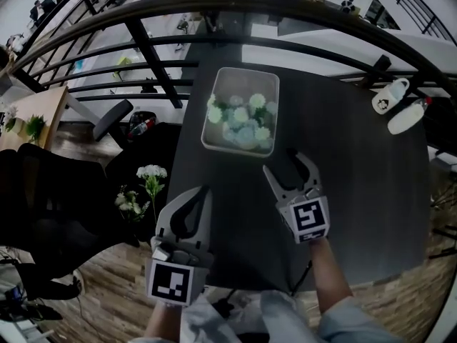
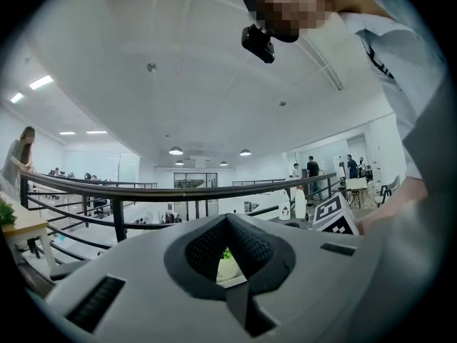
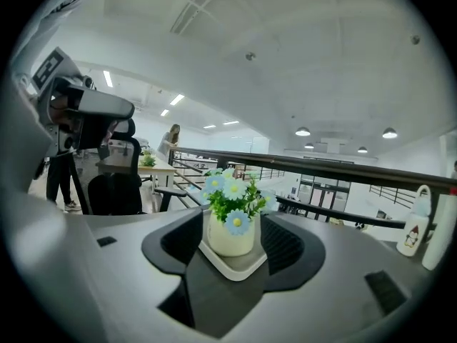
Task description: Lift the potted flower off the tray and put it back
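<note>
The potted flower (image 1: 240, 116), a cream pot with blue and white blooms, stands in the white tray (image 1: 246, 72) at the far middle of the dark table (image 1: 357, 177). My right gripper (image 1: 283, 161) is open just short of the tray's near right corner, pointing at it. In the right gripper view the pot (image 3: 230, 238) and tray (image 3: 241, 267) show ahead between the spread jaws, which do not touch them. My left gripper (image 1: 203, 191) is shut and empty, further back at the table's left edge. In the left gripper view the pot (image 2: 227, 266) peeks through the gap behind the meeting tips.
A white mug (image 1: 391, 95) and a white bottle (image 1: 408, 115) stand at the table's far right. A black railing (image 1: 214, 6) runs behind the table. Left of the table are a black chair (image 1: 43, 213), loose white flowers (image 1: 146, 184) and a wooden desk (image 1: 36, 109).
</note>
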Demonstrator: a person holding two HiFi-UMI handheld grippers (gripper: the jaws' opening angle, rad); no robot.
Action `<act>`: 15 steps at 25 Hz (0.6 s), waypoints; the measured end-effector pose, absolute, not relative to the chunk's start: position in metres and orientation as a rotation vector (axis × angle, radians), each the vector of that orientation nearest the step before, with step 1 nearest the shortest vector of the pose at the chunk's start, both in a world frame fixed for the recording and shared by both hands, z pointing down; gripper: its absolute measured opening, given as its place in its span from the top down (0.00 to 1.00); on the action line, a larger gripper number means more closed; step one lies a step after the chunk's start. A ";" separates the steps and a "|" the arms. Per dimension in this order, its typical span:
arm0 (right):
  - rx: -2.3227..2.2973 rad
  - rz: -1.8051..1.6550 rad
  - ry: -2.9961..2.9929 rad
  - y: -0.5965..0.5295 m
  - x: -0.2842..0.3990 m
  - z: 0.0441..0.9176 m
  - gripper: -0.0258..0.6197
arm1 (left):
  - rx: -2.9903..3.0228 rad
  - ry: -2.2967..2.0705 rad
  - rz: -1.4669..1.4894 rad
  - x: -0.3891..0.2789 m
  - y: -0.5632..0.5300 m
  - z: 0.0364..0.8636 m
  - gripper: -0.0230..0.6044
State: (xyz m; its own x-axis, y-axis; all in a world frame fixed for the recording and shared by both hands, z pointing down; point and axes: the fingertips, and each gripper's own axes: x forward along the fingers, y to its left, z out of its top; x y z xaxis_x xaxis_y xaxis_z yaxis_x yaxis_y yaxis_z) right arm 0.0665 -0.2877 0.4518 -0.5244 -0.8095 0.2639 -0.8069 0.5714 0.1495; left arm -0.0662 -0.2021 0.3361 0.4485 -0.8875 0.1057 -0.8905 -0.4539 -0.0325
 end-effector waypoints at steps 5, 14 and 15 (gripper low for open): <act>1.295 0.012 -2.486 -0.305 0.066 0.471 0.53 | 2.660 -1.620 0.158 -0.059 -0.219 0.339 0.97; 1.217 0.016 -2.499 -0.335 0.054 0.491 0.49 | 2.676 -1.602 0.158 -0.046 -0.241 0.342 0.97; 1.204 0.014 -2.496 -0.338 0.051 0.495 0.49 | 2.673 -1.603 0.157 -0.045 -0.244 0.344 0.97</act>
